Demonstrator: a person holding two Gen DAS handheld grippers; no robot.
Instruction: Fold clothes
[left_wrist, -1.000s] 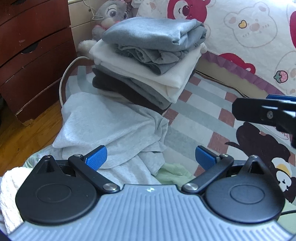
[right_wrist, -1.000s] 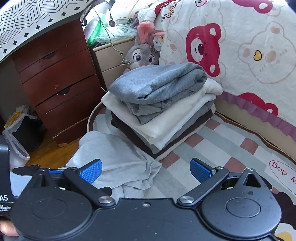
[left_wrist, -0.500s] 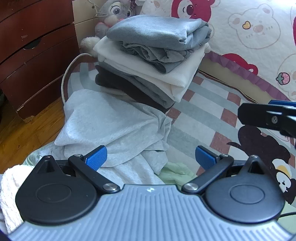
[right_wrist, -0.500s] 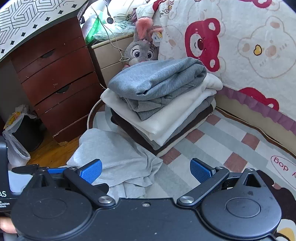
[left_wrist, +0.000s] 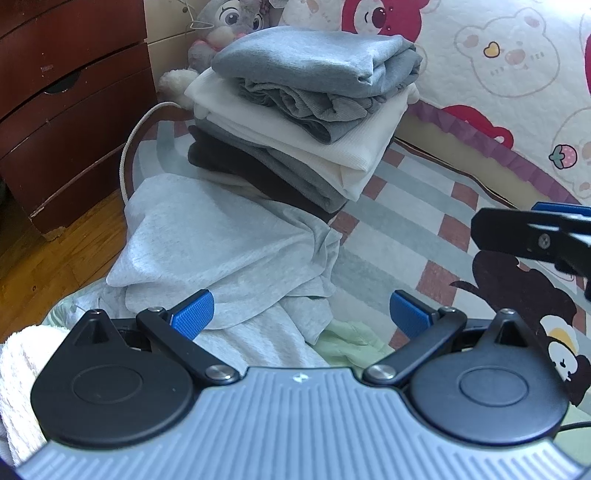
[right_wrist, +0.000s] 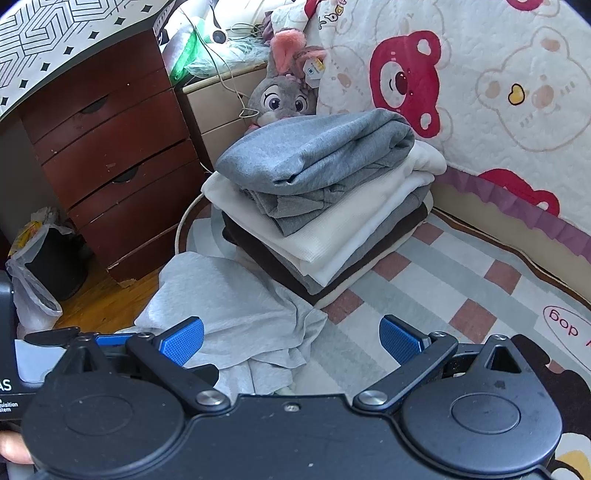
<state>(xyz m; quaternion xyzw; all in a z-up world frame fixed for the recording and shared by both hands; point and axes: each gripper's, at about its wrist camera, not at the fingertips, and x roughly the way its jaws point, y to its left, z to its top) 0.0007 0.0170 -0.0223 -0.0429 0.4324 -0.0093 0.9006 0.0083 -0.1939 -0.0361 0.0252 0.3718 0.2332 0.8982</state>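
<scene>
A crumpled light grey garment (left_wrist: 221, 251) (right_wrist: 229, 317) lies on the rug in front of a stack of folded clothes (left_wrist: 306, 110) (right_wrist: 325, 195), topped by a blue-grey piece. My left gripper (left_wrist: 301, 314) hovers open just above the garment's near edge, nothing between its blue pads. My right gripper (right_wrist: 291, 339) is open too, over the garment's right edge, and its arm shows at the right of the left wrist view. A pale green cloth (left_wrist: 351, 343) peeks out under the grey garment.
A dark wood drawer chest (right_wrist: 110, 162) (left_wrist: 62, 110) stands at the left, a plush rabbit (right_wrist: 284, 92) behind the stack, a bear-print bed cover (right_wrist: 498, 92) at the right. Striped rug (right_wrist: 443, 280) underneath; a bin with a plastic bag (right_wrist: 33, 269) at far left; white fluffy cloth (left_wrist: 18, 365).
Both grippers have drifted slightly forward toward the stack, which looks a little larger and lower in view. Both stay open and the clothes have not moved.
</scene>
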